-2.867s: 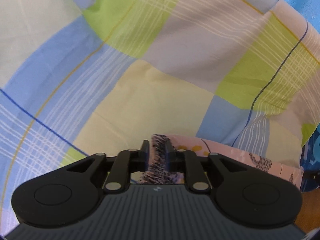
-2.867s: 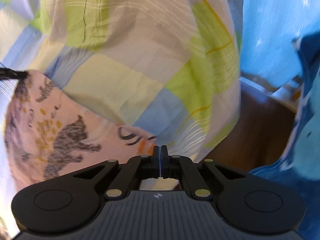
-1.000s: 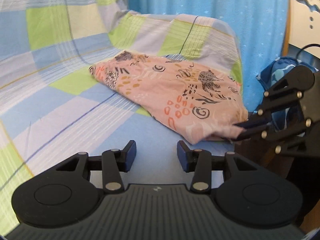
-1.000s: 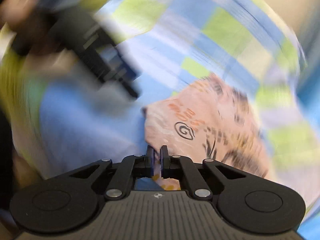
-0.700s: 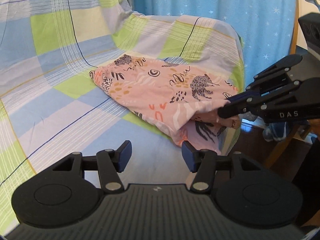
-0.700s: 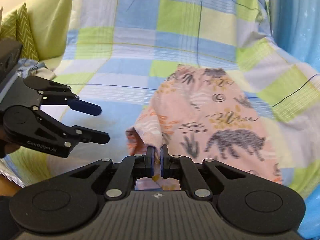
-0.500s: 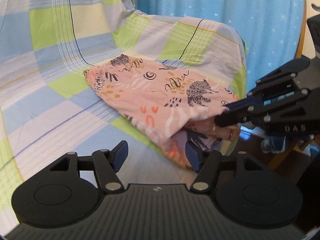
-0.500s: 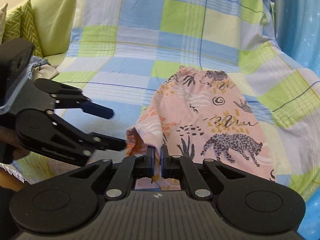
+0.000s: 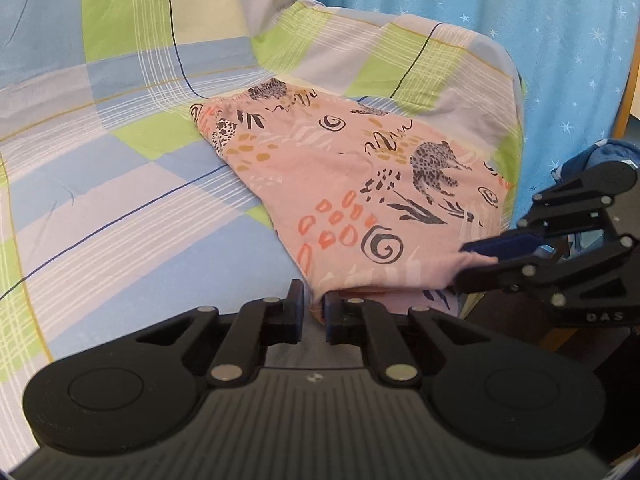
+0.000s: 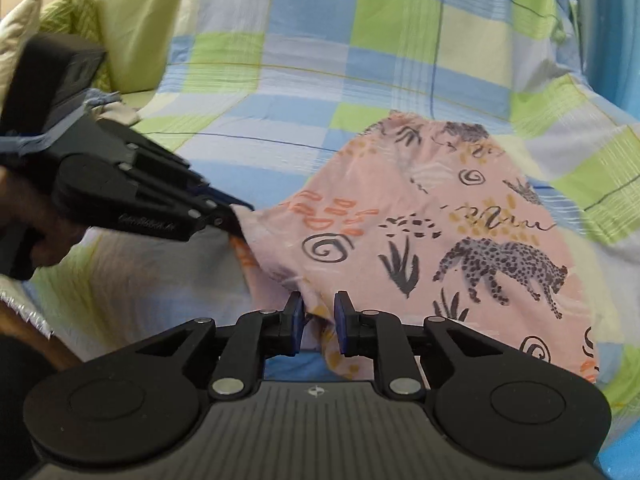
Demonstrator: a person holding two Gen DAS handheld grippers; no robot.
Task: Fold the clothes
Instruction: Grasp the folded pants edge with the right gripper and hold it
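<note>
A pink garment with leopard and spiral prints (image 9: 360, 184) (image 10: 440, 220) lies folded on a checked sheet (image 9: 120, 200) over a sofa seat. My left gripper (image 9: 314, 312) is shut on the garment's near left corner; in the right wrist view its tips (image 10: 236, 220) pinch that corner. My right gripper (image 10: 318, 320) stands at the other near corner with its jaws slightly parted and a fold of cloth hanging between them. In the left wrist view it (image 9: 460, 264) comes in from the right at the seat's edge.
The checked sheet (image 10: 320, 60) runs up the sofa back and over the armrest. A blue starry curtain (image 9: 520, 20) hangs behind. Green cushions (image 10: 132, 32) sit at the far left. A blue bag (image 9: 616, 152) lies past the armrest. A hand (image 10: 52, 236) holds the left gripper.
My left gripper moved in from wide open and closed on the garment's near corner. The right gripper's jaws have parted a little compared with half a second ago.
</note>
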